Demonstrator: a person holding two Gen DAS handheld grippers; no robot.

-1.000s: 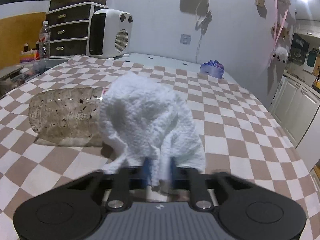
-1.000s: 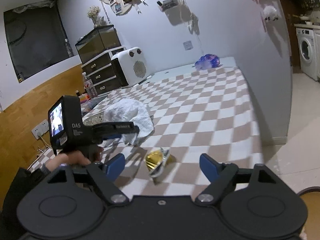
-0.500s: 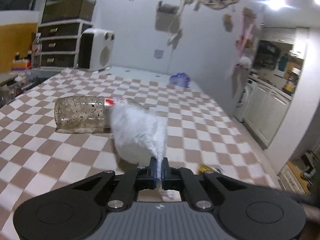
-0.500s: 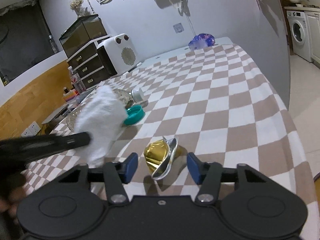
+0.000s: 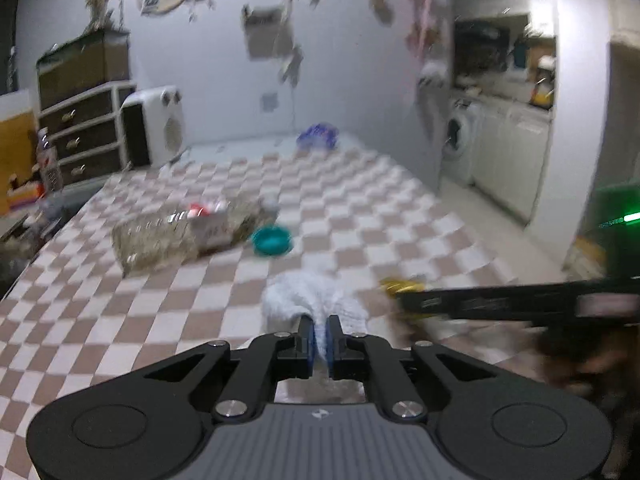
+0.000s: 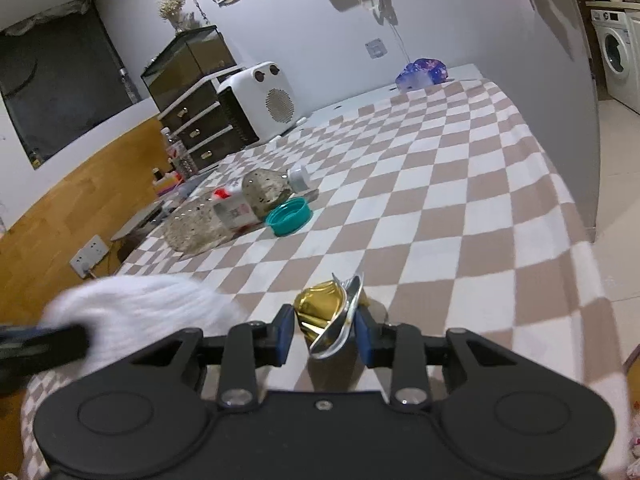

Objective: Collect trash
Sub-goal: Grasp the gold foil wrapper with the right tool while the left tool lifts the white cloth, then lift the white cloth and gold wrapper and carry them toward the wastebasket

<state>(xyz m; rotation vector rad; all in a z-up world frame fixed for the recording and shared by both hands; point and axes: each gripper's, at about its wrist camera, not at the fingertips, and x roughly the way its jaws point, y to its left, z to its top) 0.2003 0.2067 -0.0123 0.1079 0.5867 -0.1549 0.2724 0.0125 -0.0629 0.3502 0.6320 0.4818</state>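
The white tissue (image 5: 316, 300) is pinched in the closed left claw (image 5: 319, 344) and has been carried away from the bottle (image 6: 232, 210). The right claw (image 6: 324, 334) has just been closing around the crushed gold capsule (image 6: 326, 312) on the checked table (image 6: 460, 208); contact looks made, so lifting seems next. Farther off, the bottle and teal cap (image 6: 289, 216) are left uncollected.

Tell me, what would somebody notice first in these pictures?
Probably the shiny gold capsule, crushed, sitting right between the blue pads of the right claw, whose jaws have just been closing around it. Next, the fluffy white tissue pinched in the shut left claw. Farther back on the checkered tablecloth lie a dirty plastic bottle on its side and a teal lid.
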